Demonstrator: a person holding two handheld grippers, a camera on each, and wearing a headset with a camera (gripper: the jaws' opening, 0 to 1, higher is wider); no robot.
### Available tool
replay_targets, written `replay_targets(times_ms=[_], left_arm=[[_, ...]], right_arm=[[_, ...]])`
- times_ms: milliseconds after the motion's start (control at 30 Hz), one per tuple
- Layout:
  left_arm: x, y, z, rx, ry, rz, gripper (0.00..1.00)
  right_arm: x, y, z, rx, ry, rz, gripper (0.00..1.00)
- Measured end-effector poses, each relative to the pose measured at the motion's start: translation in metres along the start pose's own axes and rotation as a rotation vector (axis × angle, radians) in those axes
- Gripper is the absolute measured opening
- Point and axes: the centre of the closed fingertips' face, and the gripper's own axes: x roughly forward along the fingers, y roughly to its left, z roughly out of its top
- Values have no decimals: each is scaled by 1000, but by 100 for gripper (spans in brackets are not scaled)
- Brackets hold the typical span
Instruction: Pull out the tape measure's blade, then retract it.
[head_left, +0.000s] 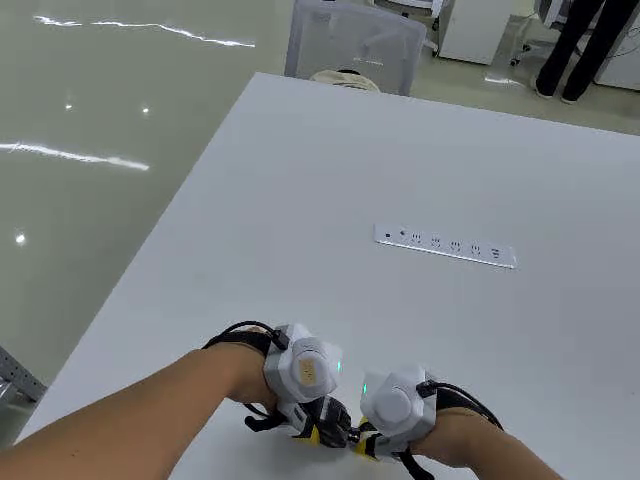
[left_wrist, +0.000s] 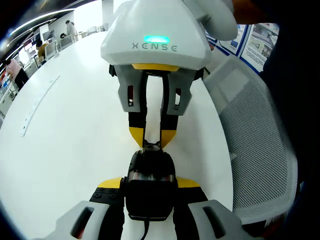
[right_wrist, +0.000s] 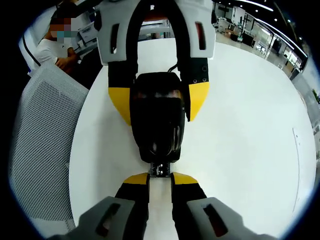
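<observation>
My left claw (left_wrist: 149, 183) clamps the black rounded tape measure case (right_wrist: 157, 120) over the white tabletop (head_left: 400, 160), at its near edge. My right claw (right_wrist: 160, 179) faces it, pinched shut on the small metal blade tab (right_wrist: 160, 170) at the case mouth.

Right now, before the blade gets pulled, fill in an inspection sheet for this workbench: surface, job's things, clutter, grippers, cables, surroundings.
Surface: white table, smooth and plain.
Job's things: black tape measure; its blade tip sits at the case mouth, blade hardly drawn out.
Clutter: white power strip lying flat mid-table, apart from the grippers.
Grippers: left gripper shut on the tape measure's case; right gripper shut on the blade tip; the two face each other closely.
Cables: black cable loops at the wrist near the grippers.
Surroundings: mesh chair at the table's far edge; glossy floor; a person standing beyond.
</observation>
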Motion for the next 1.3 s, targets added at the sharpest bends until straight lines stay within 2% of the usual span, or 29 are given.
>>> replay_targets(times_ms=[167,267,333,433,467,567,667,967,1300], left_arm=[[0,0,0,-1,1,-2,34],[0,0,1,-3,0,-3,34],[0,0,1,-4,-1,-3,34],[0,0,0,-7,-1,-3,34],[0,1,0,-9,0,-3,34],[-1,1,0,-11,-1,-5,34],[0,1,0,1,9,-7,34],[-1,-1,1,0,2,-1,34],[0,-1,1,-7,1,0,34]], right_arm=[[3,-1,3,3,-3,6,17],[5,-2,9,5,-13,2,20],[7,-1,12,-7,-11,3,19],[6,-2,11,7,10,6,18],[6,-2,9,2,22,1,14],[6,0,8,-25,40,4,13],[5,-1,6,-6,42,14,12],[3,-1,2,25,50,18,12],[1,0,-4,22,58,11,12]])
